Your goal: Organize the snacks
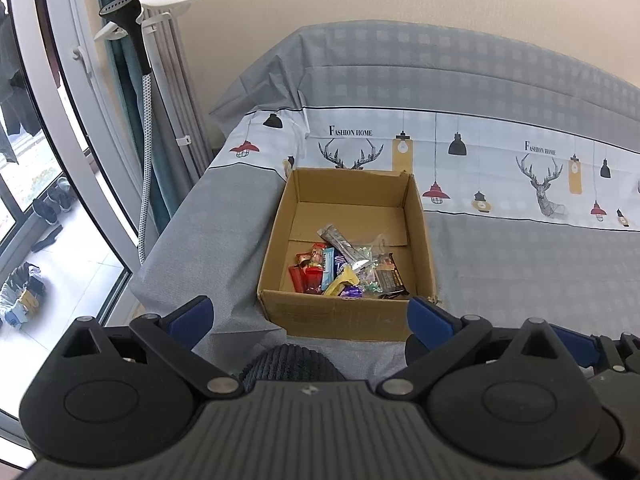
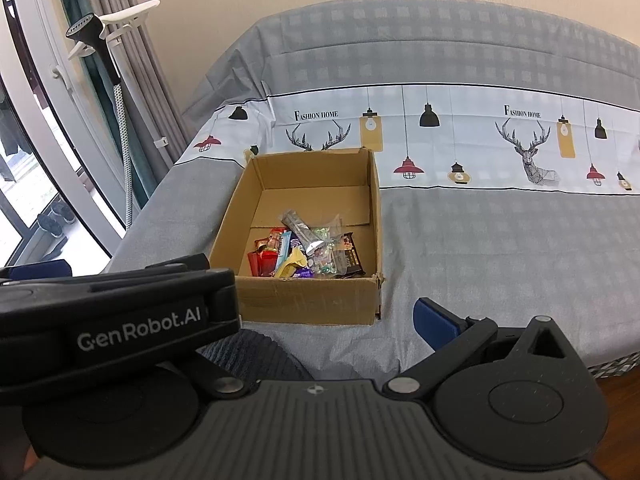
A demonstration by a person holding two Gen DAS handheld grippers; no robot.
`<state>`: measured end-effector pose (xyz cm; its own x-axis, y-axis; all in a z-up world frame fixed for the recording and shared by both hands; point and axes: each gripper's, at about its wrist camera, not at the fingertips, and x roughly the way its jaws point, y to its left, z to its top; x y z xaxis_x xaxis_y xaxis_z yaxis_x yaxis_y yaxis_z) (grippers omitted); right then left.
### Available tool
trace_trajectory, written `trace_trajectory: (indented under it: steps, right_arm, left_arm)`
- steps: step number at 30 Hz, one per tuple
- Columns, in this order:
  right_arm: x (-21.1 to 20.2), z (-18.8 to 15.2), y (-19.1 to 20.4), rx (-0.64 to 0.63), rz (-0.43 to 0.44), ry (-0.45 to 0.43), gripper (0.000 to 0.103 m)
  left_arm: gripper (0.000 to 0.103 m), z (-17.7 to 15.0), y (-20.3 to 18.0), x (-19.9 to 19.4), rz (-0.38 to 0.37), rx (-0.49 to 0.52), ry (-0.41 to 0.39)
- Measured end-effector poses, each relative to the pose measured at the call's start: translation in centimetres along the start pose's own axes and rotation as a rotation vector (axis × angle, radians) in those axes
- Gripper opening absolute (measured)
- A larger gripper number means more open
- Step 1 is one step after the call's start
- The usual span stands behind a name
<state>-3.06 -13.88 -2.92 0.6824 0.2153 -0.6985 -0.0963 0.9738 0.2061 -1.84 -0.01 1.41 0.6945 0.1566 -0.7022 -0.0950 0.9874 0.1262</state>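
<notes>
An open cardboard box [image 1: 348, 316] [image 2: 312, 300] stands on the grey bed cover. Its near half holds a pile of snacks [image 1: 344, 272] [image 2: 308, 254]: red wrappers, a blue bar, a silver sachet, a yellow wrapper, a clear bag of sweets and a brown chocolate bar. My left gripper [image 1: 310, 318] is open and empty, just short of the box's front wall. My right gripper [image 2: 316, 320] also stands open, with one blue pad [image 2: 436, 322] showing. The left gripper's black body [image 2: 120, 320] hides its other finger.
A grey bed cover [image 1: 520, 280] with a deer-and-lamp print band spreads to the right. A garment steamer [image 1: 124, 16] on a stand, curtains and a glass door are at the left. Dark ribbed fabric [image 1: 288, 364] lies between the grippers and the box.
</notes>
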Motion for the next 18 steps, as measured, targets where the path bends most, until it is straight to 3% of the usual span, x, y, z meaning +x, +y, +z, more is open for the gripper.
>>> trace_trajectory:
  steps: [18]
  right_arm:
    - [-0.02, 0.00, 0.17, 0.000, 0.000, 0.001, 0.103]
  left_arm:
    - [0.103, -0.25, -0.31, -0.11, 0.004, 0.000, 0.005]
